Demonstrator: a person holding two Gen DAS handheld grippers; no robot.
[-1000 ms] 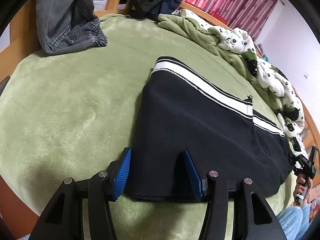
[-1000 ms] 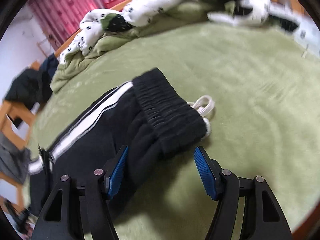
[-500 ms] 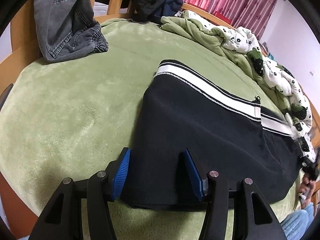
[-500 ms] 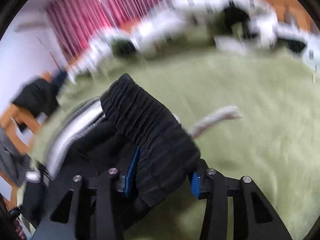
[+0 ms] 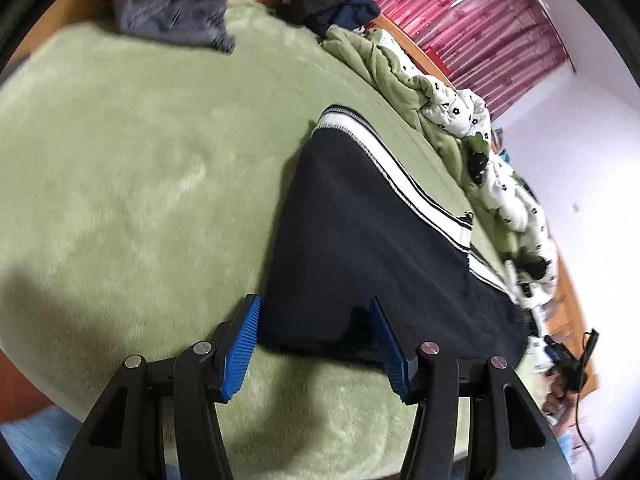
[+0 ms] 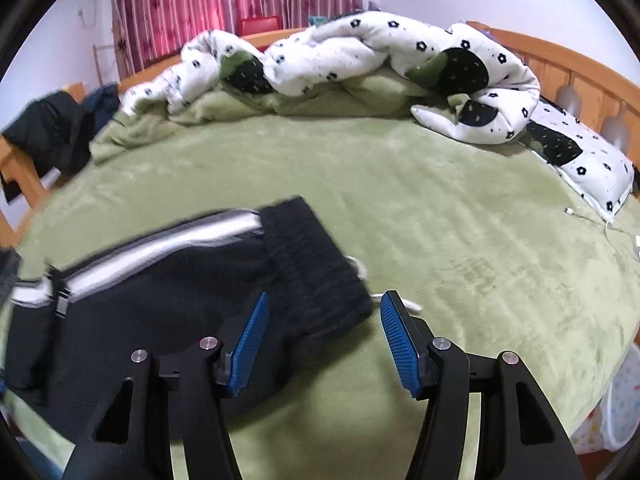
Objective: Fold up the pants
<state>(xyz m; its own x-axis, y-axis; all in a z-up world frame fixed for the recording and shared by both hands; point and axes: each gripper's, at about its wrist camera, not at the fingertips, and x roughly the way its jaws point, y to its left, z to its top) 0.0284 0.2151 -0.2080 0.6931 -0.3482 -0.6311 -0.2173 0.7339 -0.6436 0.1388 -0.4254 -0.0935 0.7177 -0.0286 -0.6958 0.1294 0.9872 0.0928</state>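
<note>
Pants [image 5: 360, 248], black with a white side stripe, lie flat along the near edge of the green bed [image 5: 132, 184], laid out for folding. The left gripper [image 5: 316, 344] straddles the hem end, half open, pads not pressing. The right gripper [image 6: 320, 344] has just been opening; the ribbed waistband [image 6: 316, 276] sits between its jaws, apparently released.

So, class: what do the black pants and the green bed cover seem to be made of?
Black pants: soft matte knit, probably fleece; ribbed waistband, woven-looking white stripe. Green bed cover: plush, short-pile fabric; fuzzy nap with brush marks.
</note>
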